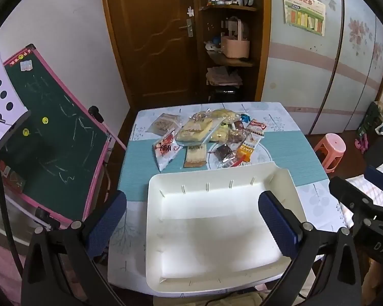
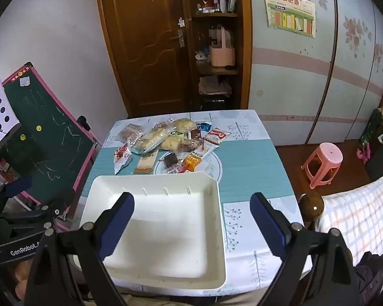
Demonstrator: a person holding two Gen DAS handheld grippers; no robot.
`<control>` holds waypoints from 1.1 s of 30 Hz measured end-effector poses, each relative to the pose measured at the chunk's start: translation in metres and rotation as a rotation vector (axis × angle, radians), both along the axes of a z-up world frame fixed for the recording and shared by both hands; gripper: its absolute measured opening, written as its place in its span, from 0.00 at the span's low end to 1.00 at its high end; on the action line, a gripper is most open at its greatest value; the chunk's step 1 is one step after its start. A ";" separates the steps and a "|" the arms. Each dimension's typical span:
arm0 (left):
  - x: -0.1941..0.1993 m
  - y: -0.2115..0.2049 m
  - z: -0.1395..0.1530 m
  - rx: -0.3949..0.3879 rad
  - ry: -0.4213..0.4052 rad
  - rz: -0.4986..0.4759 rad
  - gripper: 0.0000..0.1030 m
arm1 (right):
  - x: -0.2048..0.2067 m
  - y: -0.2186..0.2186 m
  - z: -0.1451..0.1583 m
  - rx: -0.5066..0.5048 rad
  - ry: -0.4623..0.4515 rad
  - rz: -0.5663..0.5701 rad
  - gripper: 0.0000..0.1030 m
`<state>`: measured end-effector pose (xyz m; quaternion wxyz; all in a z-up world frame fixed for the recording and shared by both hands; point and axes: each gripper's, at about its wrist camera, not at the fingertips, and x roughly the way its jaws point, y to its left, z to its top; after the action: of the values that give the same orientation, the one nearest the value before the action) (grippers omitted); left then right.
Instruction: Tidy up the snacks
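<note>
bedroom table (image 1: 301, 148) under a blue patterned cloth, with a brown door behind it and a chalkboard easel (image 1: 51, 132) off to my left. both my tongs hang above the near edge: the left gripper (image 1: 192, 210) has its jaws spread wide with nothing between them, and the right gripper (image 2: 192, 210) is spread and empty too. a white tray (image 1: 284, 178) sits bare right below me, and the snack pile (image 1: 206, 137) lies heaped just beyond its far rim, packets overlapping one another. the red-and-white packet (image 1: 166, 150) and the tan biscuit packet (image 1: 195, 156) lie nearest the tray. my worry is the heap itself: the slick wrappers overlap, so a pinch could catch two at once or drag neighbours off the table's far edge. the tray looks light too, and a bumped rim could slide it.
</note>
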<state>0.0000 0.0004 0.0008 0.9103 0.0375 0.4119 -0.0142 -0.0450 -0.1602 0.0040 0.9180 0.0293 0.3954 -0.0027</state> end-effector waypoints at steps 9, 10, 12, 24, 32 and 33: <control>0.008 -0.002 -0.004 -0.044 -0.011 -0.046 0.99 | 0.008 -0.001 -0.004 0.022 0.013 0.010 0.90; 0.008 -0.003 -0.005 -0.060 -0.012 -0.051 0.99 | 0.007 -0.002 -0.003 0.025 0.014 0.009 0.90; 0.008 -0.002 -0.003 -0.087 -0.017 -0.058 0.99 | 0.011 -0.004 -0.007 0.028 0.019 0.006 0.90; 0.019 0.006 -0.009 -0.116 0.027 -0.037 0.99 | 0.020 0.000 -0.014 0.033 0.043 0.012 0.90; 0.021 0.007 -0.016 -0.120 0.038 -0.031 0.99 | 0.021 0.004 -0.016 0.031 0.047 0.027 0.90; 0.021 0.007 -0.015 -0.120 0.039 -0.030 0.99 | 0.021 0.005 -0.016 0.030 0.046 0.026 0.90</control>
<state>0.0211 0.0077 -0.0141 0.9024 -0.0113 0.4274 -0.0534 -0.0238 -0.1552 -0.0119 0.9081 0.0376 0.4168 0.0145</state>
